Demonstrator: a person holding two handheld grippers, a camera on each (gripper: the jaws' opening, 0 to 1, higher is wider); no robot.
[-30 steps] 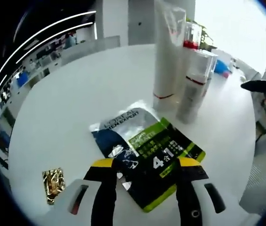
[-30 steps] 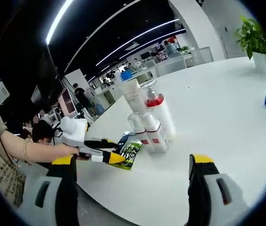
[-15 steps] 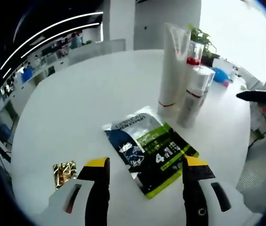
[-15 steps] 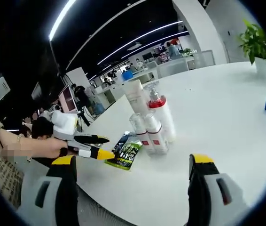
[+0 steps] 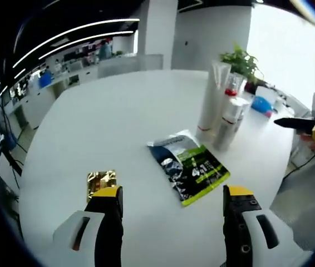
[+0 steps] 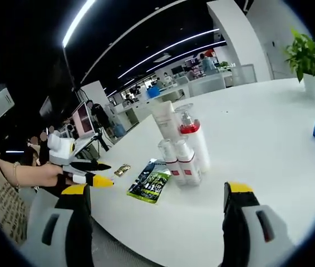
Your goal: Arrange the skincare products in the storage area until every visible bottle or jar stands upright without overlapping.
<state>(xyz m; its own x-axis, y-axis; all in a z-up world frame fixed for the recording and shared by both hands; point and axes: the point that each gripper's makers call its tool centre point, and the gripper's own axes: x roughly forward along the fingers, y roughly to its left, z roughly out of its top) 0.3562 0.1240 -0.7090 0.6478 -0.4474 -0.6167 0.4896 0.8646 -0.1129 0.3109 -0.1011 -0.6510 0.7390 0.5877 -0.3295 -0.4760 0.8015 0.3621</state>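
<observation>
Four white skincare containers (image 6: 180, 147) with red bands are standing upright in a tight cluster near the middle of the round white tabletop (image 5: 118, 111): a tall tube, a red-collared pump bottle and two clear-capped bottles. Just beside them a flat silver-and-green sachet (image 5: 191, 167) is lying face up, apparently the piece not yet sorted. Further out, a small gold foil packet (image 5: 101, 182) is lying flat, just ahead of the left gripper (image 5: 171, 194), whose jaws are standing apart, holding nothing. Likewise the right gripper (image 6: 157, 192) is hovering spread and empty, well apart from the cluster.
</observation>
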